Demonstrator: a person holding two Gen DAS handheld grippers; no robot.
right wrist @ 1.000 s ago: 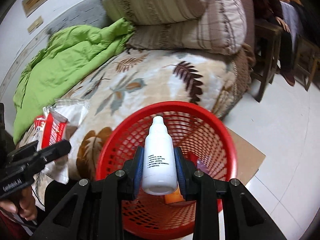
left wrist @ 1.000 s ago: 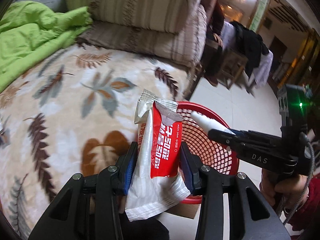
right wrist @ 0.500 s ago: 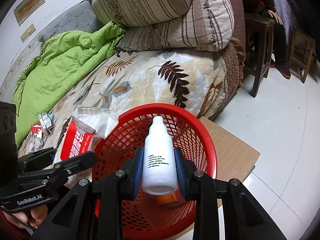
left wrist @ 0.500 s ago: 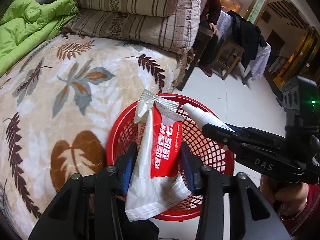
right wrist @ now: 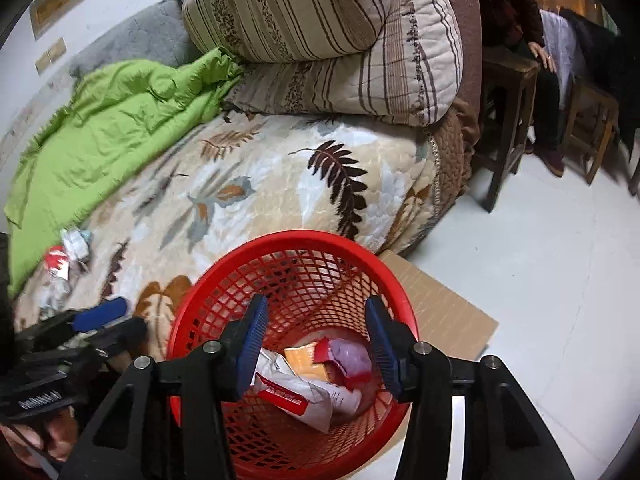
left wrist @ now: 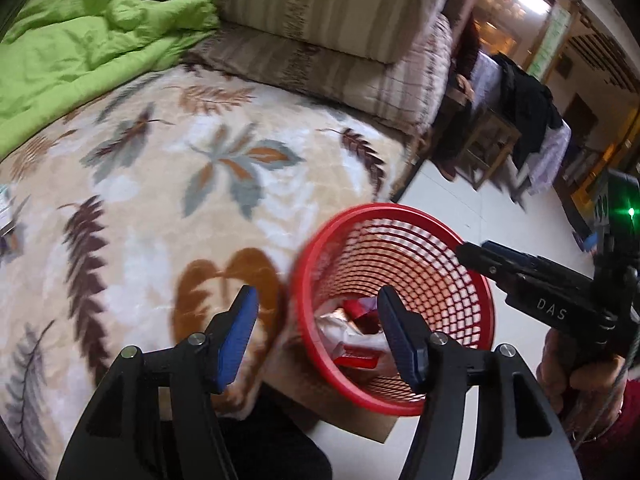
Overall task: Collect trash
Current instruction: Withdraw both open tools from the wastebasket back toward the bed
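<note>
A red mesh basket [left wrist: 452, 248] [right wrist: 288, 240] stands on the floor beside the bed. Inside lie the red-and-white wet-wipe packet [right wrist: 296, 394] [left wrist: 356, 348], an orange piece [right wrist: 308, 364] and other wrappers. My left gripper [left wrist: 316, 332] is open and empty, straddling the basket's left rim. My right gripper [right wrist: 314, 344] is open and empty above the basket's inside; it also shows in the left wrist view [left wrist: 492, 256]. More trash [right wrist: 64, 256] lies on the bed's leaf-patterned blanket [right wrist: 280, 184], far left.
A green quilt [right wrist: 108, 128] and striped pillows [right wrist: 340, 52] sit at the bed's back. Flat cardboard [right wrist: 444, 312] lies under the basket on the white floor. Wooden stools [right wrist: 508, 112] and a seated person are at the right.
Both grippers have opened. The wet-wipe packet and the white bottle have dropped out of them; the packet now lies in the basket. The left gripper swung left.
</note>
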